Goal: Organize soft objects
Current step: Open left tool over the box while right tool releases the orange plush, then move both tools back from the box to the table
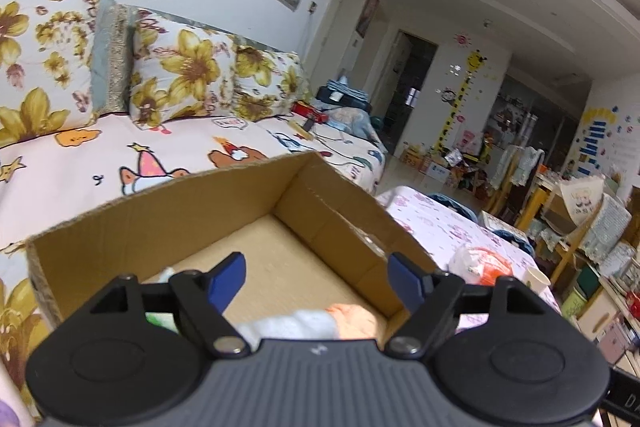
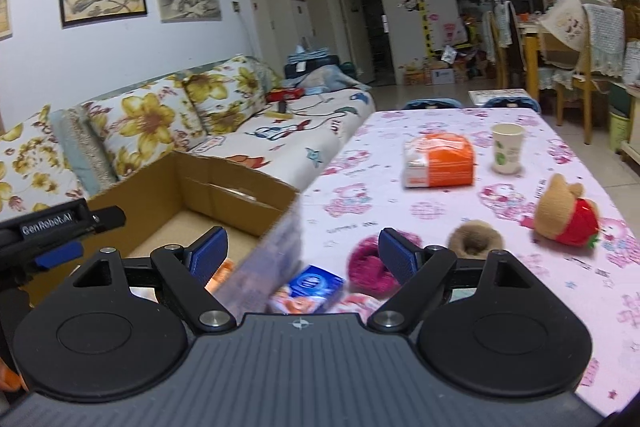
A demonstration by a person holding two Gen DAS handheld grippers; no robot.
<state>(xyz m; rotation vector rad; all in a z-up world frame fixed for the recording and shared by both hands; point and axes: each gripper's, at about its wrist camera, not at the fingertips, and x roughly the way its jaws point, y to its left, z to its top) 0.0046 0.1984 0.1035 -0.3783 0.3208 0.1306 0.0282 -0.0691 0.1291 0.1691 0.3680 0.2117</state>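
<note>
One "GenRobot.AI" label on left claw (image 2: 56, 255)

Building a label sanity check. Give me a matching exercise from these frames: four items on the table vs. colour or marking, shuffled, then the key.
Things:
1. paper cup
2. plush toy
3. wrapped pack
4. fuzzy item beside the right gripper

Colour or marking:
A. magenta
B. orange and white
C. white with a green print
D. tan with a red strawberry-like body

Pairs: 1-C, 2-D, 3-B, 4-A

All four sit on the pink-patterned tablecloth, to the right of the cardboard box.
</note>
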